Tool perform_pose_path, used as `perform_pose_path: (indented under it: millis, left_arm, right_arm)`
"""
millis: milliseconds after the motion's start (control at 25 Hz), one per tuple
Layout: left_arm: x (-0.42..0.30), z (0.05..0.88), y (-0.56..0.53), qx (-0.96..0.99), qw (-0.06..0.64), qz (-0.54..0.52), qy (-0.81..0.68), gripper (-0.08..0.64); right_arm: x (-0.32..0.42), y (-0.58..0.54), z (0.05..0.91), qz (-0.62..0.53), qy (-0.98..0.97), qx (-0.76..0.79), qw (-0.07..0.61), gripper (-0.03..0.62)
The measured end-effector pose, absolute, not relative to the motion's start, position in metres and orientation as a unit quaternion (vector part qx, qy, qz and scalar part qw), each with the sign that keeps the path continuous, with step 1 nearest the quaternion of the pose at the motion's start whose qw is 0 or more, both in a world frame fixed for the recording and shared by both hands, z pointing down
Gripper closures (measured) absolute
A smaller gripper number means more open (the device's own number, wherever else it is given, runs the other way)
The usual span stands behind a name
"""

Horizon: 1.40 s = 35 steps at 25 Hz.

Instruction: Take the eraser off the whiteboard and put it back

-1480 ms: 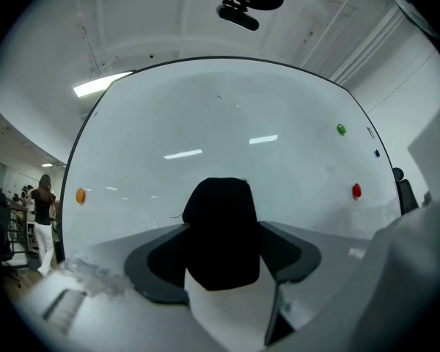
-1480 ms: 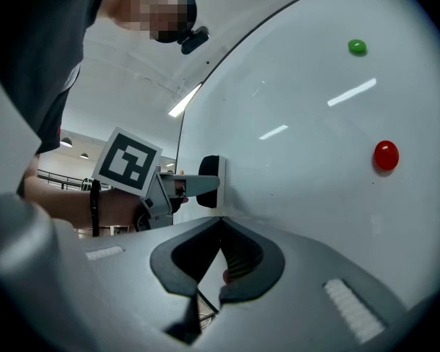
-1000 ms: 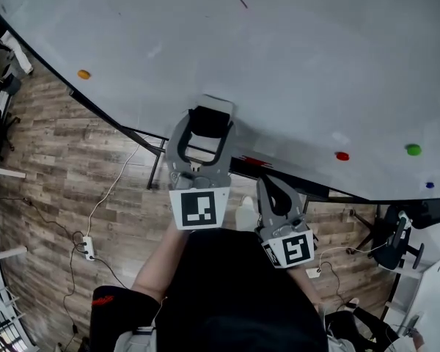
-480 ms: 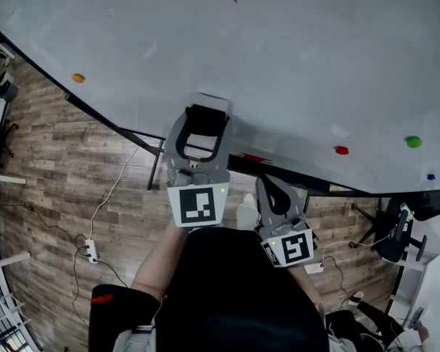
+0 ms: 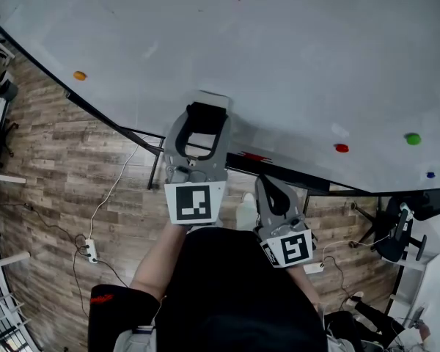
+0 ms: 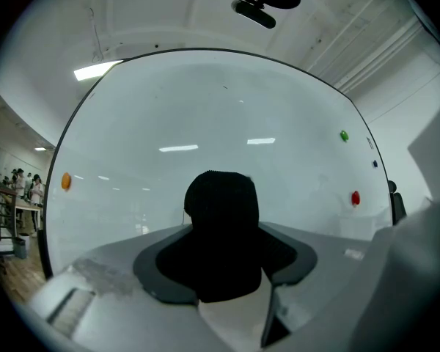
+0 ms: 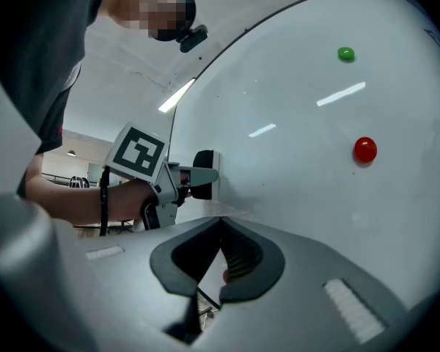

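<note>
Whiteboard (image 5: 293,64) fills the view. The left hand-held gripper (image 5: 207,116) is closing its jaws around the black eraser (image 6: 221,218) stuck on it, seemingly not yet clamped. The right hand-held gripper (image 7: 218,222) is closed and empty. The grasp is in hand; next comes a firm squeeze, then a straight pull off.

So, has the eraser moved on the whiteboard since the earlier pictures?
No. The eraser sits in the same place relative to the red magnet on the whiteboard as before.

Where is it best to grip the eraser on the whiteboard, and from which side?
Grip the eraser across the sides of its black body, coming level, straight at the whiteboard. It stands out from the upright board, leaving those sides free. The left gripper sits so, jaws closing around it.
</note>
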<state>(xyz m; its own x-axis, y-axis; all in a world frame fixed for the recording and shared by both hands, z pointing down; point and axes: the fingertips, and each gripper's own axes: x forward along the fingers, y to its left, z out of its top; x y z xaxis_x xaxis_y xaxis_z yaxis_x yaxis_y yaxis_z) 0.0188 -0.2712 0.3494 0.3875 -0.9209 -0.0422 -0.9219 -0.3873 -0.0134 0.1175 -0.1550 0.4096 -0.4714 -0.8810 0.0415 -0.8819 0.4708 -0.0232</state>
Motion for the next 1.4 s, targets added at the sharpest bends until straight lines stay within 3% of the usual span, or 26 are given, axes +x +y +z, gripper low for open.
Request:
perform_pose_path:
  millis: [920, 1400]
  left_arm:
    - [-0.018, 0.343, -0.241, -0.819, 0.024, 0.021, 0.573, 0.327]
    - [-0.087, 0.328, -0.19, -0.796, 0.054, 0.034, 0.603, 0.327]
  right_arm:
    - [0.099, -0.146, 0.407, 0.012, -0.868, 0.496, 0.0, 0.591]
    - [0.046, -0.136, 0.39, -0.012, -0.891, 0.453, -0.014, 0.591]
